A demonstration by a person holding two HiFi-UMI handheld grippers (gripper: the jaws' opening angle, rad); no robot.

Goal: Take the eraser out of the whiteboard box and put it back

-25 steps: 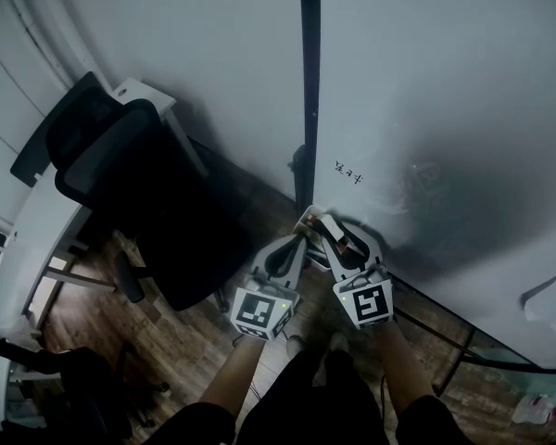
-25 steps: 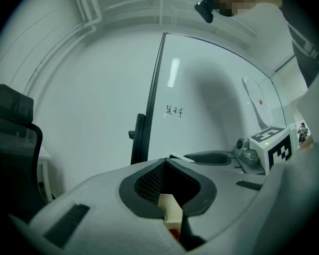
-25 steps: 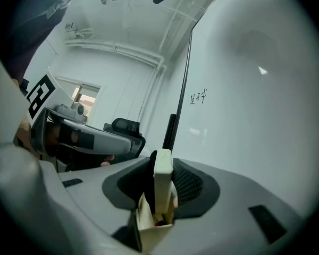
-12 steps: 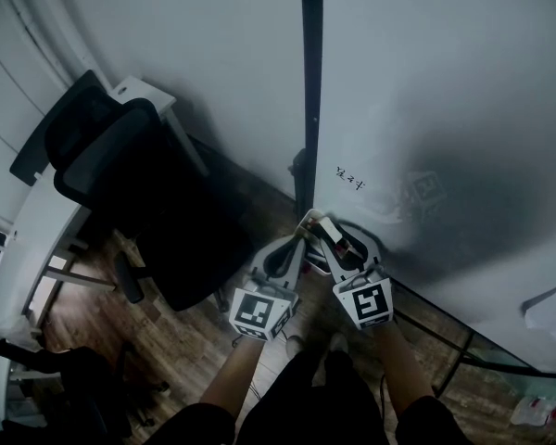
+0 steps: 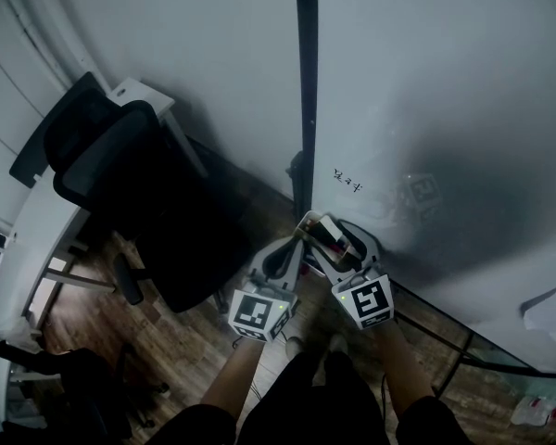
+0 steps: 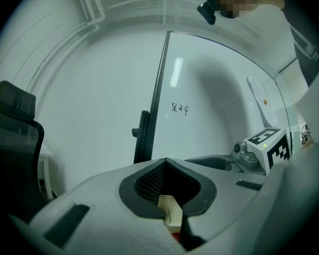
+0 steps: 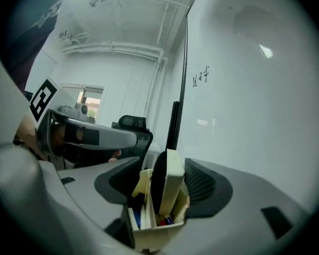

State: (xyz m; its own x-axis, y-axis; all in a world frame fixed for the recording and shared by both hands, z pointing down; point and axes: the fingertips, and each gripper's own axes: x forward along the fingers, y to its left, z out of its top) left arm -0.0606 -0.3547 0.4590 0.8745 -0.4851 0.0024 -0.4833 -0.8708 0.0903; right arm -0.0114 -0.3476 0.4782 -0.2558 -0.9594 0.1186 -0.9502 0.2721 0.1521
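My right gripper (image 7: 167, 166) has just been opening, wide apart around the eraser (image 7: 169, 187) standing in the whiteboard box (image 7: 154, 234). My left gripper (image 6: 165, 163), at nine o'clock, pinches the box, I think. I'd back out straight.

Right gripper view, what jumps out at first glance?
An eraser stands on end in the cream whiteboard box, between the jaws of the right tool, which have just been opening and stand clear of it. Beyond, the whiteboard with a small black scribble fills the right side.
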